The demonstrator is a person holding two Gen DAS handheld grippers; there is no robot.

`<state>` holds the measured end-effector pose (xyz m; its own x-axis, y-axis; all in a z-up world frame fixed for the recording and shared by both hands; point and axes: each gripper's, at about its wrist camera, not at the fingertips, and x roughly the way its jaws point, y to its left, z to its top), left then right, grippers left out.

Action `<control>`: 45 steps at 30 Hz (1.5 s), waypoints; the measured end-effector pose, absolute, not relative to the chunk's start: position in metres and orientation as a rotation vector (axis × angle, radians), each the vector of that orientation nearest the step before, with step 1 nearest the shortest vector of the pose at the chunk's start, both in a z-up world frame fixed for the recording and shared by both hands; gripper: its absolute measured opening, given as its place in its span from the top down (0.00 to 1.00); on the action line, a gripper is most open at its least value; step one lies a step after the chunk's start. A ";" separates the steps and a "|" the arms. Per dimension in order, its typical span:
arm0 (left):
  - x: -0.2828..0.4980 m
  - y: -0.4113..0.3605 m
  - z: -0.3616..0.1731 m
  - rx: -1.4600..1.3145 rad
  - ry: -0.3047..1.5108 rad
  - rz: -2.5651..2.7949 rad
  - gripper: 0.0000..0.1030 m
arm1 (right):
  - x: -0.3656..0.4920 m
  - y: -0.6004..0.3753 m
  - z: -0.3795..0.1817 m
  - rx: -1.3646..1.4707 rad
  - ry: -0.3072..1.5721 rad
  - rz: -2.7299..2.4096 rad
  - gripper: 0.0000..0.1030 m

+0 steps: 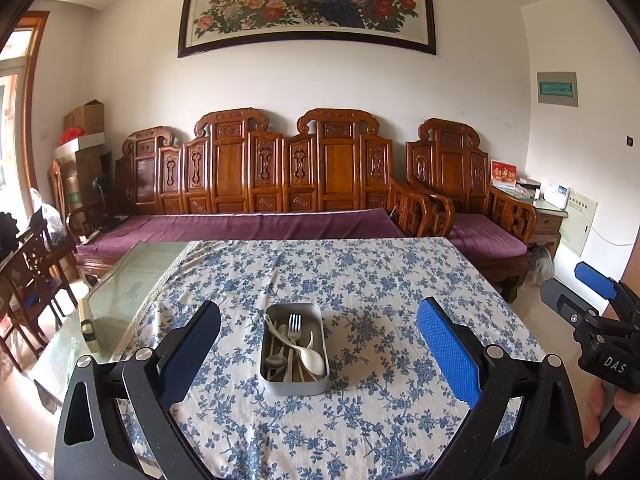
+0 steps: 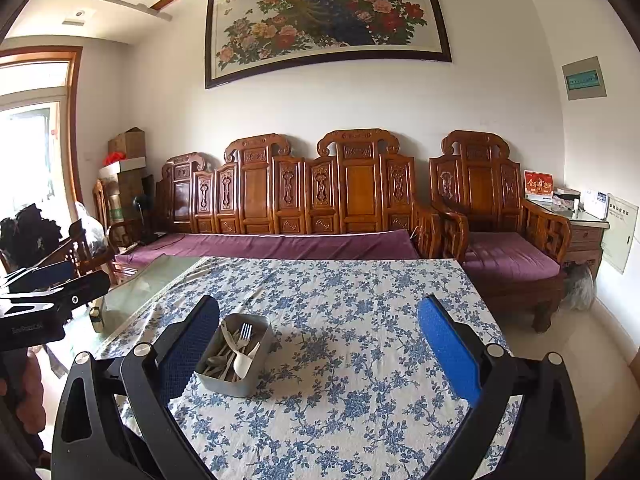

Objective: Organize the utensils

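Observation:
A grey metal tin (image 1: 280,387) stands on the blue-flowered tablecloth (image 1: 360,280). Inside lie a metal fork (image 1: 294,326), a white plastic spoon (image 1: 313,356), a metal spoon (image 1: 276,361) and chopsticks. My left gripper (image 1: 318,354) is open, held above the table with the tin between its blue pads, not touching it. My right gripper (image 2: 318,354) is open too; the tin (image 2: 224,385) sits just inside its left finger, below it. The right gripper (image 1: 596,284) also shows at the right edge of the left wrist view, the left gripper (image 2: 44,280) at the left edge of the right wrist view.
The cloth covers most of a glass-topped table (image 1: 124,280); bare glass shows on the left. A carved wooden sofa (image 1: 260,184) with purple cushions stands behind the table, a matching armchair (image 1: 472,200) to its right. A wooden chair (image 1: 32,264) stands at the left.

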<state>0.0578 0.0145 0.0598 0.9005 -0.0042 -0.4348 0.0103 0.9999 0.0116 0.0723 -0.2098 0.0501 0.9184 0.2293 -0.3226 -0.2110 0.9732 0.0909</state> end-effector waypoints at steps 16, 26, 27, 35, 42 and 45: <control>0.056 0.013 0.059 0.016 0.450 -0.009 0.08 | 0.072 -0.210 0.049 0.055 0.339 0.228 0.03; 0.056 0.012 0.059 0.018 0.451 -0.011 0.08 | 0.073 -0.209 0.048 0.054 0.340 0.229 0.03; 0.056 0.012 0.059 0.018 0.451 -0.011 0.08 | 0.073 -0.209 0.048 0.054 0.340 0.228 0.03; 0.056 0.012 0.059 0.018 0.451 -0.011 0.08 | 0.073 -0.209 0.048 0.054 0.340 0.229 0.03; 0.056 0.011 0.059 0.018 0.450 -0.013 0.08 | 0.073 -0.208 0.049 0.055 0.340 0.229 0.03; 0.056 0.011 0.059 0.018 0.449 -0.016 0.08 | 0.073 -0.208 0.048 0.054 0.340 0.230 0.03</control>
